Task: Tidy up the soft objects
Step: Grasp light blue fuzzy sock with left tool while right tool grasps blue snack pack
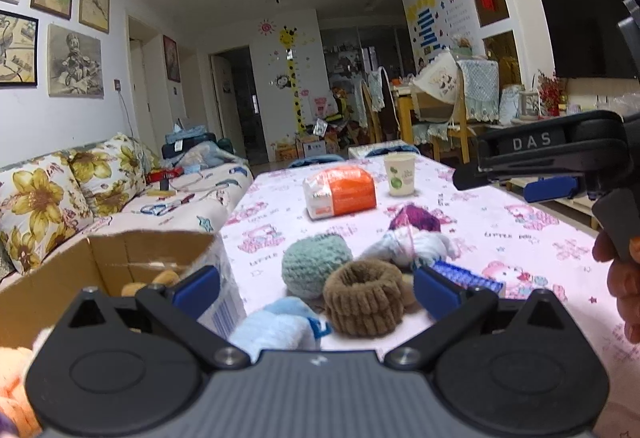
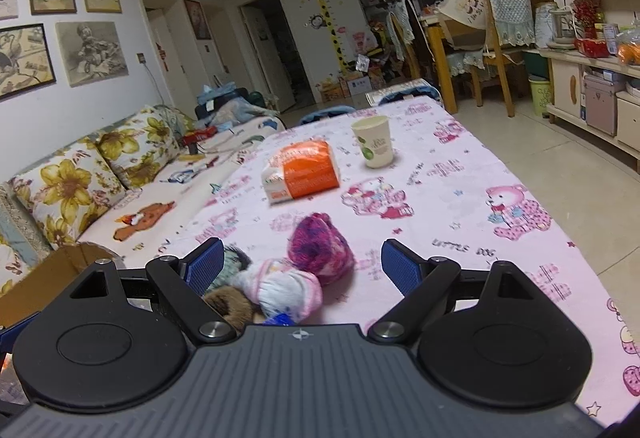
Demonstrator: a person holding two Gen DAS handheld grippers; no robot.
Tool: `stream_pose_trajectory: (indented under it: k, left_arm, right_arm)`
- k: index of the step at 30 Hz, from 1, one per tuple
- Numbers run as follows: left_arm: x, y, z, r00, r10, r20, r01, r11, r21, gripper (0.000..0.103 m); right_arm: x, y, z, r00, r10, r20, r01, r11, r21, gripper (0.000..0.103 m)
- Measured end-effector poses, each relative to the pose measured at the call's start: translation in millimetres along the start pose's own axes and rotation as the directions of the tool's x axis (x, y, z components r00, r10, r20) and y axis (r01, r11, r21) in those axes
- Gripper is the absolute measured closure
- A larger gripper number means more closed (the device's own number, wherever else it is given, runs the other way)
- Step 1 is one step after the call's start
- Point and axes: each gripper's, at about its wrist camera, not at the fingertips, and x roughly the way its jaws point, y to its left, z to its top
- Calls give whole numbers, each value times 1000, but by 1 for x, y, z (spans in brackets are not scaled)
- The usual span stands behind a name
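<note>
Soft objects are clustered on the pink-clothed bench: ribbed brown plush ring, teal knit ball, magenta yarn ball. Left gripper fingers are spread around the ring; right gripper fingers are spread, nothing held. Cardboard box is seen left.

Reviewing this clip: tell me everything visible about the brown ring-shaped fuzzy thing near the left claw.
The brown ring is a thick, plush scrunchie-like loop with ribbed, chenille-looking fabric and an open centre hole facing upward. It lies flat on the pink cartoon tablecloth, in front of the open left claw, between its blue pads but ungripped. It sits against the teal yarn ball behind-left and beside a light blue soft item. In the right wrist view only its edge shows.
</note>
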Motion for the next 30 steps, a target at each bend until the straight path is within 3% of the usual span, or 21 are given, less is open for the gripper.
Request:
stream_pose_trajectory:
  k: [10,18,23,26,30]
  left_arm:
    - [27,2,-15,991,2,-137,-8,999,-39,1]
    - [39,8,-18,984,65,-169,-73,996,-43,1]
    - [45,1,-19,979,71,-192,-72,997,5,1]
    - [49,1,-21,971,35,-236,-39,999,-14,1]
    - [50,1,-23,957,-90,-276,54,990,-133,1]
  right_arm:
    - [15,8,-15,990,37,-138,-45,997,-55,0]
    - [31,6,-29,968,26,-248,-49,995,-85,0]
    - [39,3,-33,962,24,-271,-49,995,-89,0]
    - [38,1,-34,961,14,-275,-40,995,-91,0]
    - [40,-3,-33,961,-2,-276,-23,996,-86,0]
